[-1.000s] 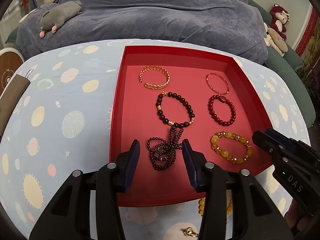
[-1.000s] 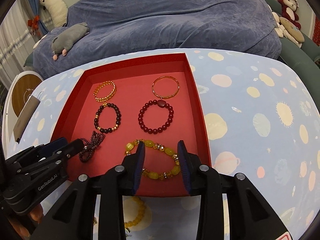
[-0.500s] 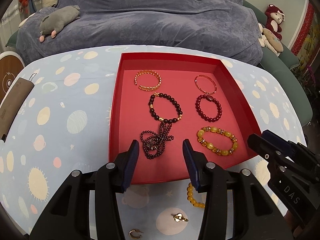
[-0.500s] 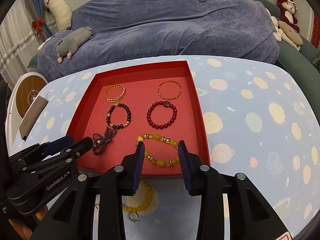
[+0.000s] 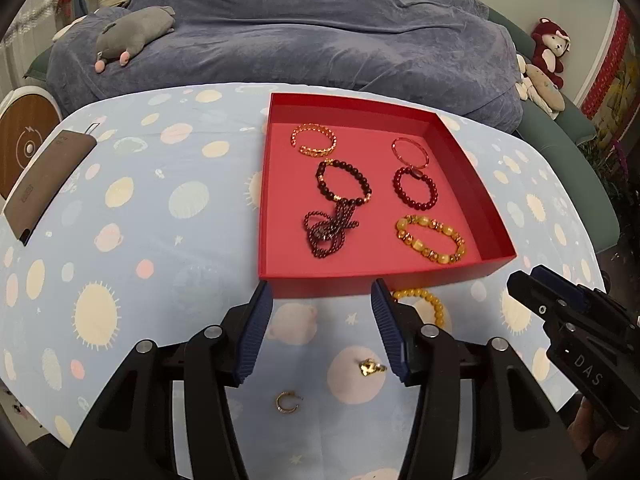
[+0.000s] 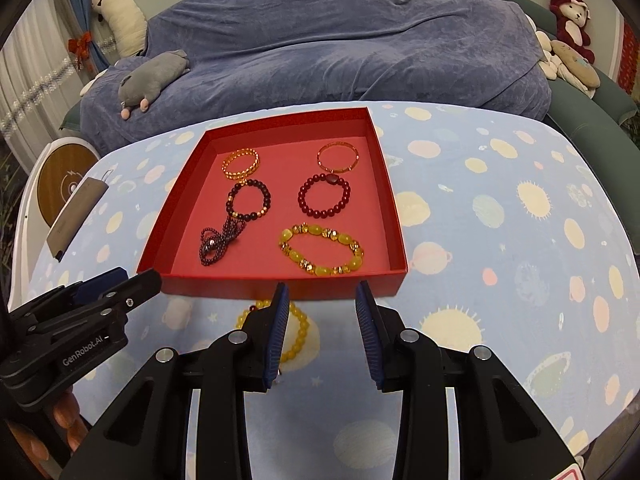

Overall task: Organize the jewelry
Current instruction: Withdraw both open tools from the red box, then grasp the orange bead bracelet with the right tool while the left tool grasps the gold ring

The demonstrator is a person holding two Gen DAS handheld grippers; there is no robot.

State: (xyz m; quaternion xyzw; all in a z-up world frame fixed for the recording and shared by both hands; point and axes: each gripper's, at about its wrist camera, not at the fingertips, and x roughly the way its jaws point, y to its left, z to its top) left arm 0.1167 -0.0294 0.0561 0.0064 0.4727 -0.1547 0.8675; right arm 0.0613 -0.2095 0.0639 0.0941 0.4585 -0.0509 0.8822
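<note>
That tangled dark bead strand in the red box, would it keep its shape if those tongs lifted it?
Probably not. The dark bead strand lies in loose, crossing loops, so it likely droops and dangles. Its small round beads look smooth and may slip from the grip. It seems light.

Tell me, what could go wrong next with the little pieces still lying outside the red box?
The gold ring and the small gold hoop earring lie flat on the patterned tablecloth; the left gripper might slide over them or push them away. The yellow bead bracelet lies close to the red box, partly hidden behind the right gripper, so a finger may bump the wall.
</note>
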